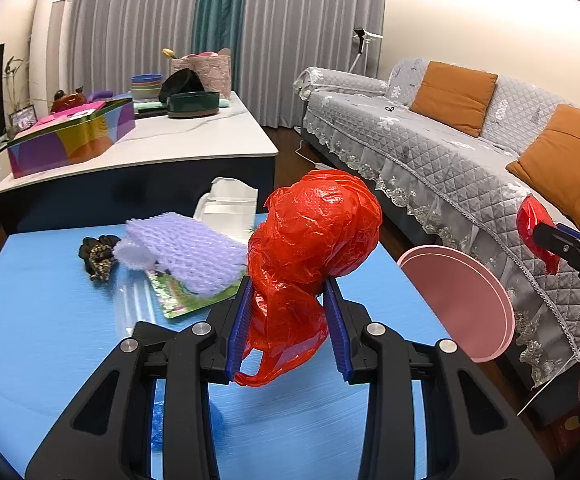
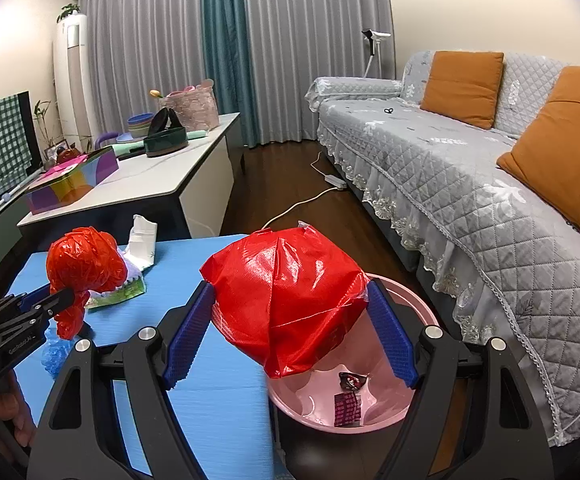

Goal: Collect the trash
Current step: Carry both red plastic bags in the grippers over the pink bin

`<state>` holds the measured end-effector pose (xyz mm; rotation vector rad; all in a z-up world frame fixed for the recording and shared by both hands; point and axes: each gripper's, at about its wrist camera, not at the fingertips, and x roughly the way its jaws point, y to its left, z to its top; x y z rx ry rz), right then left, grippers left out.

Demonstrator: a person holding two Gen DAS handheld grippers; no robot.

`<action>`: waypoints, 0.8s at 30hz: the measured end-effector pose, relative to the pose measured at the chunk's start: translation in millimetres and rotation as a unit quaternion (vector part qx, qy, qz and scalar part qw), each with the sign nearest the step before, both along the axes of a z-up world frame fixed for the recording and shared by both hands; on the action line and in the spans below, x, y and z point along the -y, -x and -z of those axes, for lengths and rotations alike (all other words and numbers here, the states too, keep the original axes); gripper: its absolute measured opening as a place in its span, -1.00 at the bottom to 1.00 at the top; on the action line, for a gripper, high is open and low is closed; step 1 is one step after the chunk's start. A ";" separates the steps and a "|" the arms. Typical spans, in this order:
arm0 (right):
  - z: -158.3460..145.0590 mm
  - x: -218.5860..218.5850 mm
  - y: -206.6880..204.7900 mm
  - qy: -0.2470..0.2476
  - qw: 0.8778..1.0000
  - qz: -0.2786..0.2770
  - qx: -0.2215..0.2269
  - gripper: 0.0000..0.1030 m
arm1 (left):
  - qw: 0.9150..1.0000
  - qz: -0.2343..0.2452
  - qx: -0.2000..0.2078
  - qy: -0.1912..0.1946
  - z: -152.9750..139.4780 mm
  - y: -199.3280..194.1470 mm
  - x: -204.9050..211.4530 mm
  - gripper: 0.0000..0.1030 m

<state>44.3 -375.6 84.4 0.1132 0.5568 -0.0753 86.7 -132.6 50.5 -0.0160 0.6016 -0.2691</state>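
My left gripper (image 1: 287, 284) is shut on a crumpled red plastic bag (image 1: 314, 224), held above the blue table (image 1: 49, 340). The right wrist view shows that gripper (image 2: 55, 298) and its bag (image 2: 83, 260) at the left. My right gripper (image 2: 290, 288) is shut on a puffed red packet (image 2: 281, 320), with both blue pads pressed against its sides. The packet hangs over the pink bin (image 2: 418, 320), which holds small wrappers (image 2: 348, 408). In the left wrist view, the right gripper (image 1: 542, 232) and the bin (image 1: 462, 300) sit at the right.
On the blue table lie a purple foam net (image 1: 185, 252), a green printed packet (image 1: 185, 300), clear plastic (image 1: 133, 304), a dark bunched item (image 1: 97, 256) and a white paper bag (image 1: 229, 208). A grey sofa (image 2: 470, 184) runs along the right. A white table (image 1: 193, 136) stands behind.
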 end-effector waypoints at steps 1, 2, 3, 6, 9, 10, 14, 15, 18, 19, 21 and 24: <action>0.3 1.9 -0.2 0.000 1.000 0.001 0.000 0.48 | 1.000 0.001 0.000 0.000 0.5 -0.2 1.7 -0.32; 0.8 3.6 0.1 -0.001 1.000 0.003 -0.001 0.48 | 1.000 0.003 -0.001 0.000 1.0 -0.9 4.2 -0.32; 1.3 5.3 0.4 -0.001 1.000 0.005 -0.001 0.48 | 1.000 0.004 -0.001 0.001 1.5 -1.5 5.5 -0.32; 3.6 9.9 0.0 -0.001 1.000 0.008 -0.003 0.48 | 1.000 0.008 -0.003 0.001 2.8 -3.4 11.5 -0.32; 5.8 14.2 0.0 -0.001 1.000 0.011 -0.004 0.48 | 1.000 0.012 -0.004 0.002 4.6 -5.2 17.4 -0.32; 6.4 15.9 -0.1 -0.001 1.000 0.012 -0.005 0.48 | 1.000 0.013 -0.005 0.002 4.7 -5.8 19.0 -0.32; 8.6 20.5 -0.5 -0.001 1.000 0.015 -0.006 0.48 | 1.000 0.016 -0.008 0.004 7.2 -9.3 25.5 -0.32; 9.5 21.6 -0.9 -0.001 1.000 0.015 -0.007 0.48 | 1.000 0.017 -0.008 0.004 7.9 -9.8 26.7 -0.32; 13.0 23.8 -2.7 -0.001 1.000 0.017 -0.011 0.48 | 1.000 0.019 -0.011 0.006 10.9 -12.2 30.4 -0.32; 13.8 24.3 -3.3 0.000 1.000 0.018 -0.012 0.48 | 1.000 0.019 -0.012 0.006 11.8 -13.0 31.7 -0.32; 14.6 25.1 -4.2 0.001 1.000 0.018 -0.013 0.48 | 1.000 0.021 -0.014 0.008 13.6 -14.8 34.0 -0.32; 16.3 26.8 -5.1 0.002 1.000 0.021 -0.014 0.48 | 1.000 0.023 -0.014 0.009 15.7 -17.6 38.9 -0.32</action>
